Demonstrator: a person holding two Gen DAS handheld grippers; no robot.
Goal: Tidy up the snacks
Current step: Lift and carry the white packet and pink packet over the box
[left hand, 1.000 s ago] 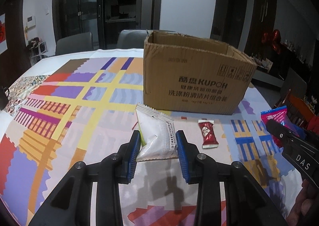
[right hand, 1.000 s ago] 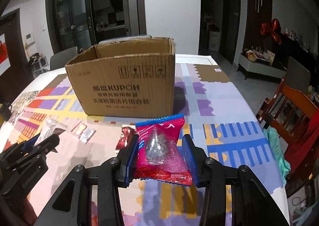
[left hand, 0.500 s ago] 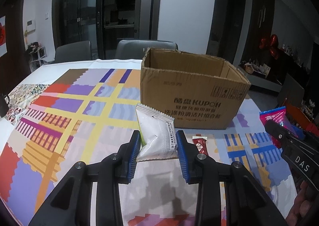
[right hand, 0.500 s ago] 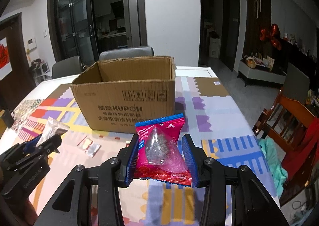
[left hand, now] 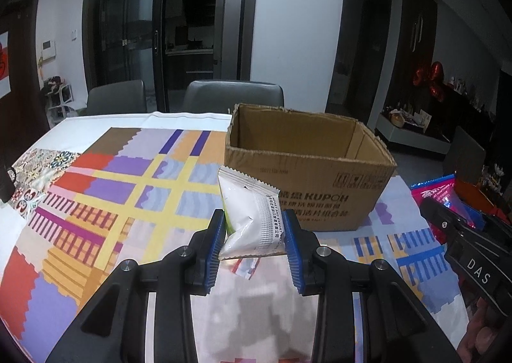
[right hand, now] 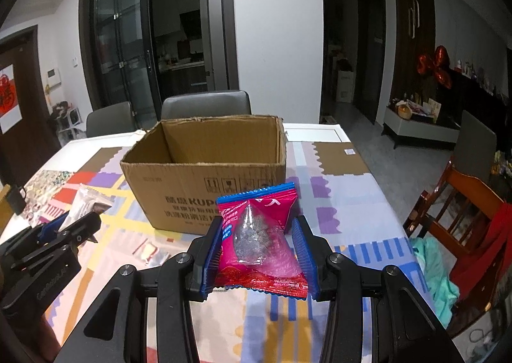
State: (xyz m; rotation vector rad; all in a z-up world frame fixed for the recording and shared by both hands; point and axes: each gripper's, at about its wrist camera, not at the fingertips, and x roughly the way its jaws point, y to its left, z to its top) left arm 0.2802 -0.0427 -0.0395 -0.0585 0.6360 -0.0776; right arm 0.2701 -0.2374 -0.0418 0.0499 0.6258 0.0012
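The left gripper [left hand: 252, 236] has its blue fingers pinching a white crinkle-edged plastic snack packet [left hand: 251, 212], held clear above the patchwork-patterned desk [left hand: 128, 190]. The right gripper [right hand: 260, 249] pinches a pink-red foil snack bag with a clear window [right hand: 260, 235]. An open brown cardboard box [right hand: 204, 168] sits toward the desk's far edge. Only the right view shows a small wrapped snack [right hand: 152, 251] lying on the desk; the left view only catches its corner.

White packet [left hand: 252, 219], red packet [right hand: 260, 241] — aloft
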